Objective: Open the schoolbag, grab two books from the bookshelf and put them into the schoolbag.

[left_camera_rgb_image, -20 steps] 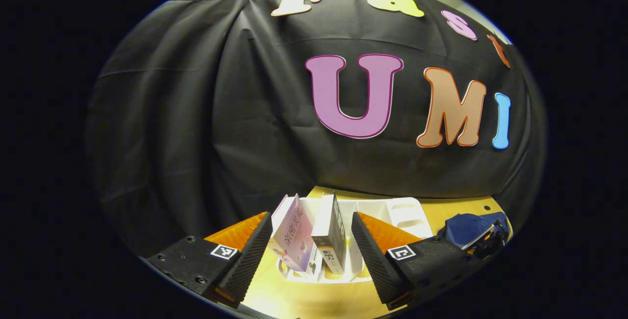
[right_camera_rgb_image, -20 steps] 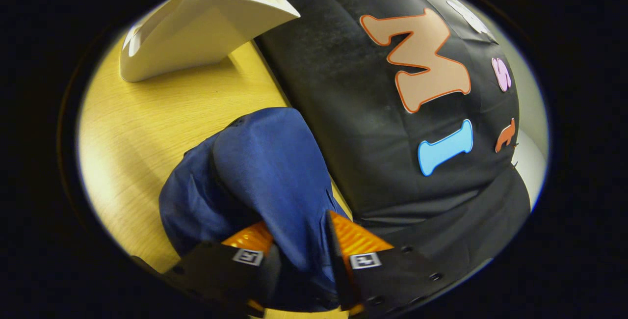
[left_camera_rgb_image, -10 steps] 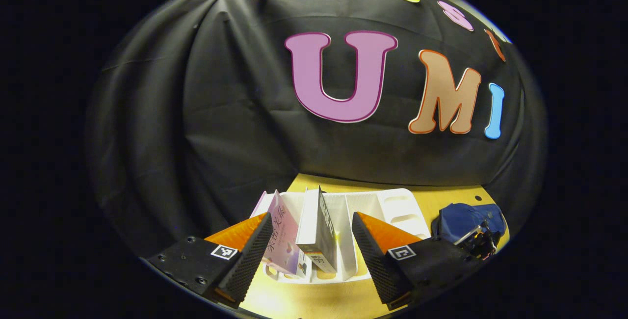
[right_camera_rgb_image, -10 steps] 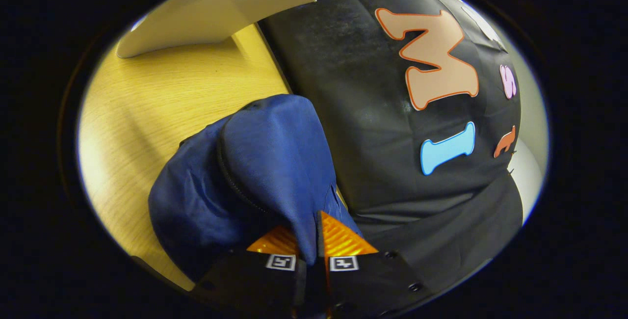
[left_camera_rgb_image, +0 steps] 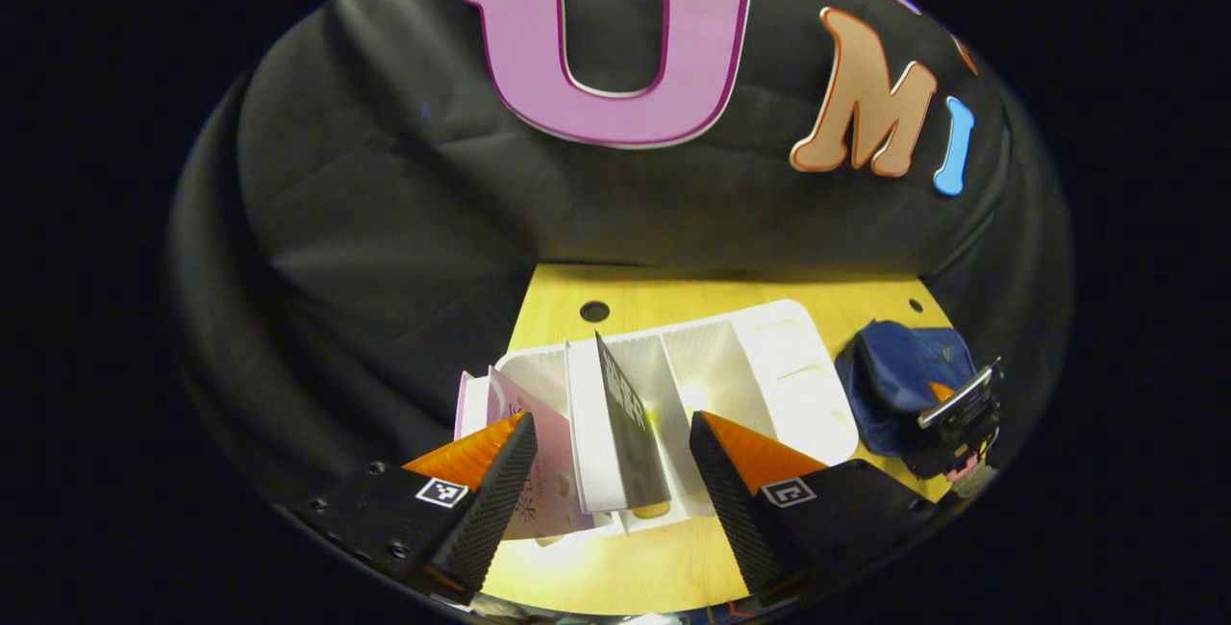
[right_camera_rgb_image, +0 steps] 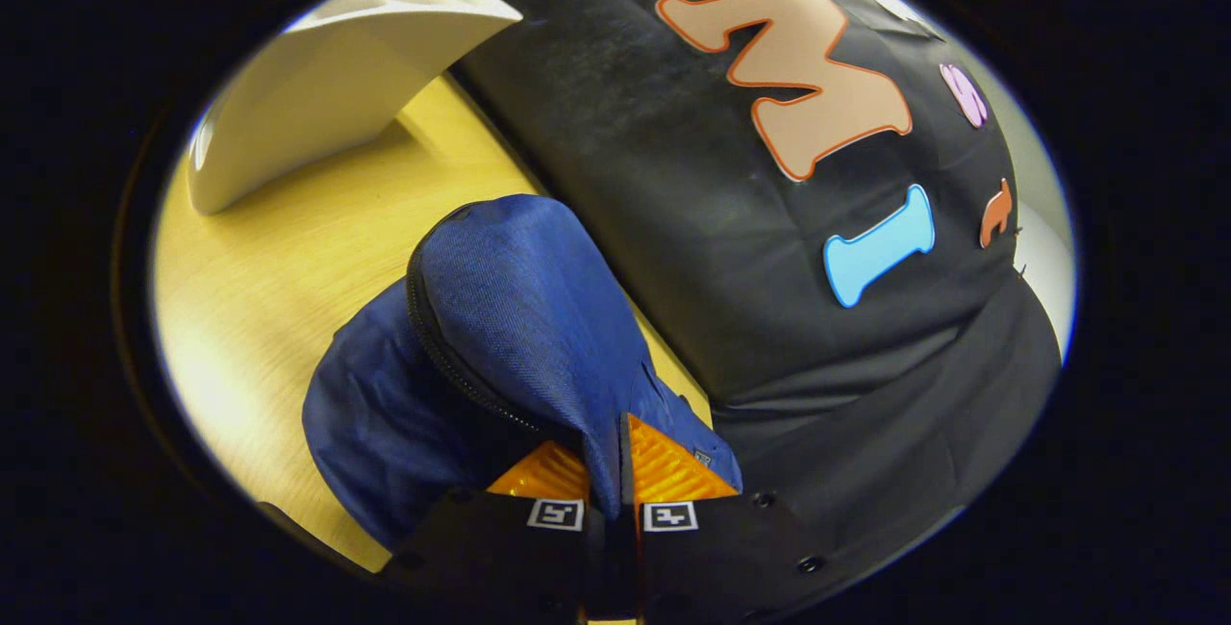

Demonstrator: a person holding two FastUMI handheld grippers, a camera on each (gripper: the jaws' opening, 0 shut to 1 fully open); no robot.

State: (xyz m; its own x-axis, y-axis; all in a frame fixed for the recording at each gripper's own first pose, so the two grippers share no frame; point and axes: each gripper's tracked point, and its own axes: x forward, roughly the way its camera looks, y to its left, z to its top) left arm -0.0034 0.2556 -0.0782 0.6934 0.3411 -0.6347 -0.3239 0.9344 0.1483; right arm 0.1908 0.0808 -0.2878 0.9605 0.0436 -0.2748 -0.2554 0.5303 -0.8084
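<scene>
Presently: one blue woven-fabric schoolbag (right_camera_rgb_image: pixel 500 317), pinched by right gripper (right_camera_rgb_image: pixel 608 457) fingers; two upright books (left_camera_rgb_image: pixel 615 423) in white ribbed bookshelf (left_camera_rgb_image: pixel 760 365); left gripper (left_camera_rgb_image: pixel 611 457) fingers spread.

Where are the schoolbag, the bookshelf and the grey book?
schoolbag (right_camera_rgb_image: pixel 500 317), right gripper view, on its raised flap.
bookshelf (left_camera_rgb_image: pixel 769 365), left gripper view, on a bare right compartment.
grey book (left_camera_rgb_image: pixel 625 433), left gripper view, on its cover.

Ahead of me a yellow wooden tabletop (left_camera_rgb_image: pixel 673 298) with two round holes runs to the black cloth wall (left_camera_rgb_image: pixel 385 221), brightly lit near me.
</scene>
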